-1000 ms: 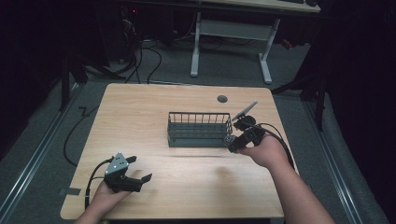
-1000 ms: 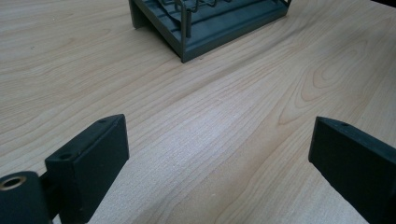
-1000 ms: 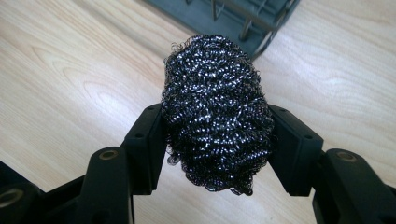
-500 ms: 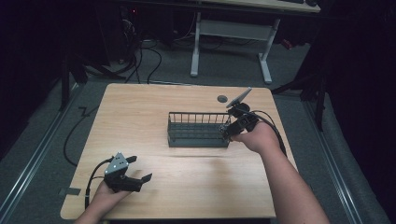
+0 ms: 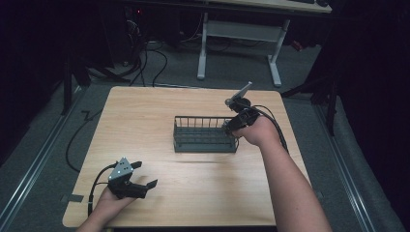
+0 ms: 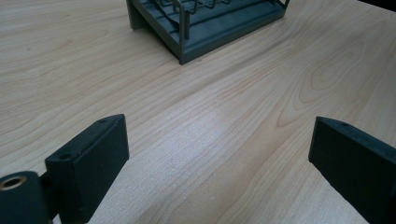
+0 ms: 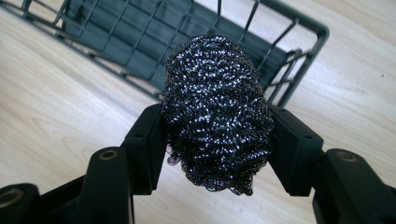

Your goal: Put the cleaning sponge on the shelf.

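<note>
A dark steel-wool scouring ball [image 7: 217, 112] is squeezed between the jaws of my right gripper [image 7: 217, 135], which is shut on it. That right gripper [image 5: 231, 126] hovers at the right end of a grey wire basket [image 5: 203, 141] in the middle of the table. In the right gripper view the basket [image 7: 140, 42] lies just beyond the ball. My left gripper [image 5: 145, 175] rests near the table's front left, open, with bare wood between its fingers [image 6: 88, 163]. The basket's corner [image 6: 187, 42] is at the top of the left gripper view.
The wooden table [image 5: 145, 116] has bare room on the left and across the front. A small dark round grommet [image 5: 240, 102] sits near the far edge, behind the right hand. Cables trail on the floor beyond the table, beside a white desk frame [image 5: 241, 43].
The right hand has carried the scouring ball away from the front, along the basket's right end toward the far side. The left gripper has stayed put.
</note>
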`<action>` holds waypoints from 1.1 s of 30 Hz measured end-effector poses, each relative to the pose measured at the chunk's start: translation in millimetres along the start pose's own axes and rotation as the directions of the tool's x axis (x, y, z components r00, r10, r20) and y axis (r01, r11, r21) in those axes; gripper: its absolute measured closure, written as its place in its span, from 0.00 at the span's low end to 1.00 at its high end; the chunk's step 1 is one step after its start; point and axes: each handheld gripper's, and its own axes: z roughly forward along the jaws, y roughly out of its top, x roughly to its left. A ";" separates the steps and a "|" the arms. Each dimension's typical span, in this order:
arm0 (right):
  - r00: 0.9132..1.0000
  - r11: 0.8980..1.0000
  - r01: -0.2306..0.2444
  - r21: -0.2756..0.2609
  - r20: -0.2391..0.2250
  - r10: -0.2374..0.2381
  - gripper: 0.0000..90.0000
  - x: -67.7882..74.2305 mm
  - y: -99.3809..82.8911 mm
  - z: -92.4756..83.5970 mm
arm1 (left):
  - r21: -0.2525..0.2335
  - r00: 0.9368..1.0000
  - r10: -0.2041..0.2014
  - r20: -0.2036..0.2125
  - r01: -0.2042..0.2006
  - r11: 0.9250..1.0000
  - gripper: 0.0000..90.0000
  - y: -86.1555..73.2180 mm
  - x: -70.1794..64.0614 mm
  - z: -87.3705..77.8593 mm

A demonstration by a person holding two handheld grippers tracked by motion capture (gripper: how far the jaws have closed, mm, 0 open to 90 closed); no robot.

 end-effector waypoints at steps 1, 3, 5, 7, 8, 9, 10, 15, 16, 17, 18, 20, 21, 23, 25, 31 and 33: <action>1.000 1.000 0.004 0.000 0.003 -0.004 0.47 0.0 2.5 1.7 | -0.001 1.000 -0.002 -0.001 0.002 1.000 0.06 0.0 0.3 -0.1; 1.000 1.000 0.002 -0.005 0.015 -0.002 0.47 0.9 6.9 4.3 | -0.005 1.000 -0.003 0.000 0.003 1.000 0.06 0.0 0.4 -0.2; 1.000 1.000 0.000 -0.004 0.014 0.000 0.47 0.2 10.5 8.3 | -0.005 1.000 -0.003 0.002 0.003 1.000 0.06 0.1 0.1 -0.4; 1.000 1.000 -0.008 0.007 0.023 0.008 0.47 -0.3 13.3 13.3 | -0.005 1.000 -0.002 0.004 0.002 1.000 0.06 0.1 -0.2 -0.5; 1.000 1.000 -0.005 0.014 0.029 0.004 0.47 -0.7 14.4 16.2 | -0.004 1.000 -0.002 0.003 0.002 1.000 0.06 0.2 -0.2 -0.5; 0.999 1.000 -0.004 0.020 0.038 0.003 0.47 -1.0 15.8 19.4 | -0.004 1.000 -0.002 0.004 0.002 1.000 0.06 0.2 -0.1 -0.4; 0.999 1.000 -0.007 0.021 0.038 0.006 0.47 -0.8 16.5 20.9 | -0.004 1.000 -0.003 0.004 0.003 1.000 0.06 0.2 -0.1 -0.4; 0.999 0.999 -0.009 0.042 0.051 0.007 0.47 -0.2 21.1 31.1 | -0.004 1.000 -0.006 0.007 0.006 1.000 0.06 0.4 0.3 -0.7; 0.999 0.999 -0.012 0.049 0.054 0.010 0.47 0.6 21.9 33.3 | -0.004 1.000 -0.006 0.007 0.006 1.000 0.06 0.3 0.4 -0.7; 0.998 0.999 -0.005 0.052 0.058 0.001 0.47 0.5 22.9 35.8 | -0.004 1.000 -0.007 0.008 0.007 1.000 0.06 0.3 0.5 -0.7; 0.998 0.998 -0.003 0.058 0.059 -0.001 0.47 0.6 23.8 38.1 | -0.005 1.000 -0.007 0.008 0.007 1.000 0.06 0.4 0.5 -0.7; 0.998 0.998 0.000 0.070 0.070 -0.005 0.47 1.6 25.0 42.9 | -0.007 1.000 -0.007 0.008 0.007 1.000 0.06 0.4 0.5 -0.8; 0.997 0.997 0.002 0.074 0.071 -0.007 0.47 2.1 25.5 44.9 | -0.007 1.000 -0.007 0.008 0.007 1.000 0.06 0.4 0.5 -0.9; 0.997 0.997 -0.002 0.081 0.077 -0.004 0.47 3.1 26.1 48.2 | -0.009 1.000 -0.010 0.008 0.010 1.000 0.06 0.4 0.8 -1.0; 0.997 0.997 -0.005 0.082 0.081 -0.001 0.47 2.6 26.3 50.9 | -0.010 1.000 -0.011 0.008 0.011 1.000 0.06 0.4 0.9 -1.1; 0.995 0.996 -0.003 0.094 0.102 -0.007 0.46 2.3 25.3 60.6 | -0.009 1.000 -0.009 0.011 0.009 1.000 0.06 0.5 0.7 -0.9; 0.995 0.995 -0.015 0.100 0.103 0.004 0.46 2.8 25.1 63.8 | -0.007 1.000 -0.007 0.010 0.007 1.000 0.06 0.5 0.5 -0.7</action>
